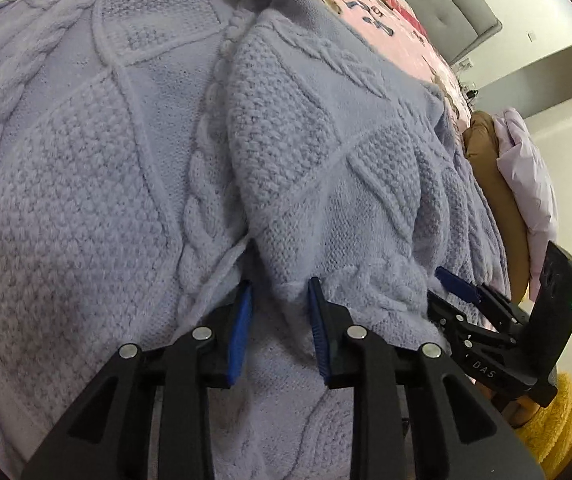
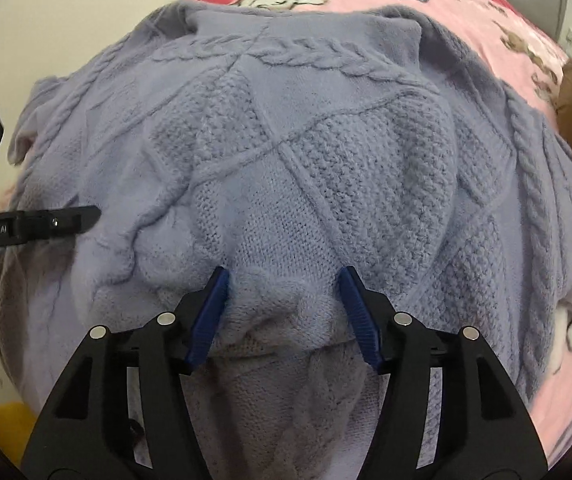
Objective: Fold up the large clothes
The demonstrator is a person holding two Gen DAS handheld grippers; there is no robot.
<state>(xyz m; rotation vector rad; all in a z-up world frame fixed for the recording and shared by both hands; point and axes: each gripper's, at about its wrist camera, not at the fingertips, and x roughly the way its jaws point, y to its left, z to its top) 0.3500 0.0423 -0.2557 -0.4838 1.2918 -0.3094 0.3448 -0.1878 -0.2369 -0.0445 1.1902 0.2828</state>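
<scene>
A lavender cable-knit sweater (image 1: 126, 160) lies on the bed and fills both views (image 2: 286, 140). My left gripper (image 1: 280, 286) has its blue pads apart, with a raised fold of the sweater's edge bunched between them. My right gripper (image 2: 284, 276) also has its pads wide apart, with a thick bundle of the knit between them, lifted off a lower layer. The right gripper also shows at the right of the left wrist view (image 1: 486, 312), and the left gripper shows at the left edge of the right wrist view (image 2: 46, 224).
A pink bedspread (image 2: 466, 12) with animal prints lies under the sweater. A grey headboard (image 1: 446, 4) stands behind. A brown cushion (image 1: 498, 208) and a pale pink pillow (image 1: 526, 184) lie at the right. A yellow fuzzy thing (image 1: 562, 432) is at the lower right.
</scene>
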